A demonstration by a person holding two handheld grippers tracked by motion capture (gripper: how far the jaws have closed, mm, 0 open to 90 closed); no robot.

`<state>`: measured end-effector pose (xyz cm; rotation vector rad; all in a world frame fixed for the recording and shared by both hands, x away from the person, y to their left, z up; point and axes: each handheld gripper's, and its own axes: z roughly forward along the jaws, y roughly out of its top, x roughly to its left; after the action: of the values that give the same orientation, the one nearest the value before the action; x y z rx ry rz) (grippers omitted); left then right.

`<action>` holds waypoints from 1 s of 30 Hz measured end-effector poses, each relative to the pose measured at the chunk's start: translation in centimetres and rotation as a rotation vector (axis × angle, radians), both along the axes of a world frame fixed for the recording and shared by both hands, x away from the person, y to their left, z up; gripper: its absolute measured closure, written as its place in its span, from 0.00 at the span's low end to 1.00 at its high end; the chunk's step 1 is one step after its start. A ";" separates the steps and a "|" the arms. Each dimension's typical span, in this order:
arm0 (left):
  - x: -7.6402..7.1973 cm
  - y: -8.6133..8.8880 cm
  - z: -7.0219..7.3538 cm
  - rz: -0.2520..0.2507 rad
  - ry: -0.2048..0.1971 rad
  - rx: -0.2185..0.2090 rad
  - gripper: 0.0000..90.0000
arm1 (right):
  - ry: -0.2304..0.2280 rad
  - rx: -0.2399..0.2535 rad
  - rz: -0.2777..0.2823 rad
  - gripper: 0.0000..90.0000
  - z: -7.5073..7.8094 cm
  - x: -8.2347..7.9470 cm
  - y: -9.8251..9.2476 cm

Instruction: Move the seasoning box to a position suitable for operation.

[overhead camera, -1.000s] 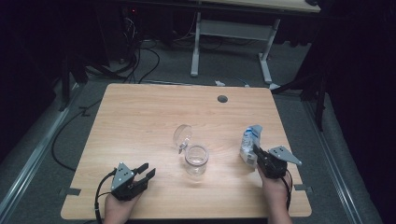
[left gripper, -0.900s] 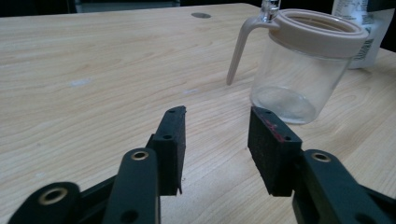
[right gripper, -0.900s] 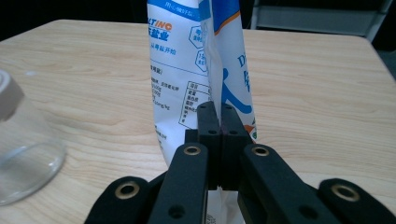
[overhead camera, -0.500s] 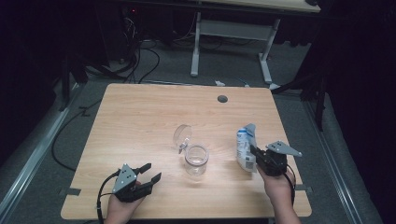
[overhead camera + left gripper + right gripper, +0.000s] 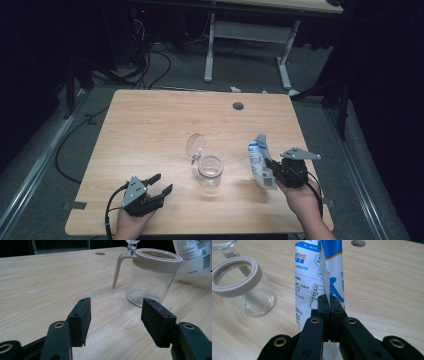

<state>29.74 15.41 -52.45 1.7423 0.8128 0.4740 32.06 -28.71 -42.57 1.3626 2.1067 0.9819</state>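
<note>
Right gripper view puts the right gripper [image 5: 329, 302] at the centre, its jaws pressed together on a fold of one white-and-blue pouch [image 5: 312, 277], which stands upright in the pinch. From the high view that pouch [image 5: 259, 165] sits at the table's right side, just beside the jar. The left gripper [image 5: 117, 317] has just been opening its jaws — they stand spread with nothing between them, low over the wood. One clear glass jar [image 5: 152, 277] with a beige rim stands ahead of them, its hinged lid [image 5: 195, 146] tipped open. Two grippers, one pouch, one jar — all on a light wooden table [image 5: 150, 120] with a round cable hole [image 5: 238, 106]. Around it a dark room, grey floor [image 5: 60, 150], loose cables [image 5: 155, 60], another desk's white legs [image 5: 210, 50]
</note>
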 end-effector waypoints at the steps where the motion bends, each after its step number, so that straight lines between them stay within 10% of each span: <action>1: 0.0 -0.1 0.0 0.002 0.000 -0.006 0.47 | 0.011 -0.004 0.005 1.00 0.0 0.1 0.0; 30: -0.4 0.2 0.3 -0.008 -0.005 -0.033 0.47 | 0.291 -0.173 0.085 1.00 2.6 2.4 1.2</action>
<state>29.37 15.58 -52.20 1.7127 0.8050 0.4572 34.44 -27.56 -39.97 1.4072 2.4169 0.6439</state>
